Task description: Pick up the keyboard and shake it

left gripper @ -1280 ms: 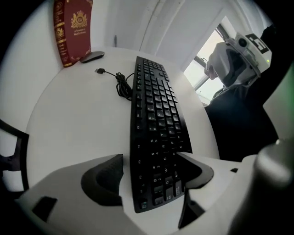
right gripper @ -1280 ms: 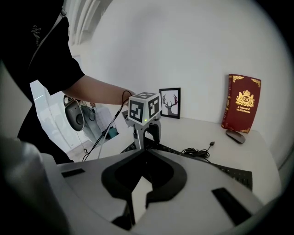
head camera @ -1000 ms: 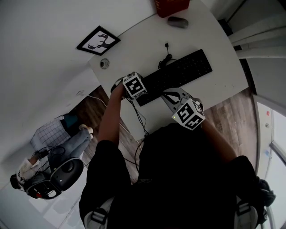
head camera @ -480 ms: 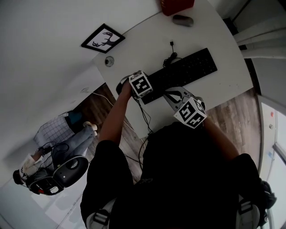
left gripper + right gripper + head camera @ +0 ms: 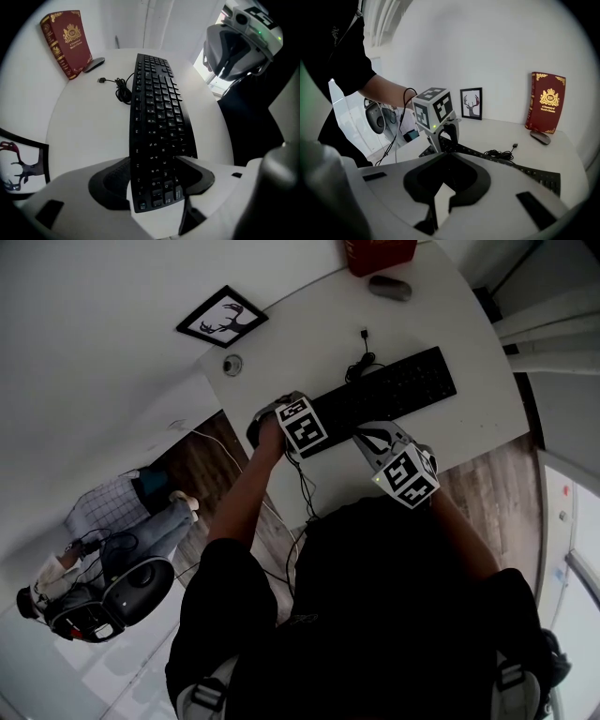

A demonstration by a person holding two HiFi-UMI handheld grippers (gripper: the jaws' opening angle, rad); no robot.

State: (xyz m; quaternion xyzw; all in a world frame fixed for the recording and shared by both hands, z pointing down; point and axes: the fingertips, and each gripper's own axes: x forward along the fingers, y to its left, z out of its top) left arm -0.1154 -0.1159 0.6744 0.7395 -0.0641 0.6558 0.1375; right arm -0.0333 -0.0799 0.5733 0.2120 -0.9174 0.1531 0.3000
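- Just been closing the left tongs (image 5: 152, 159) around the black plastic keyboard (image 5: 157, 103), its end between the jaws — not clamped yet.
- Shut and empty at the right tongs (image 5: 444, 178), keyboard just ahead — lift to come.

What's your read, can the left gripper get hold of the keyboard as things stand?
Probably yes. The left gripper has its fingers astride the near end of the keyboard, with nothing else between them. Its jaws have just been closing, though they do not look clamped on it yet.
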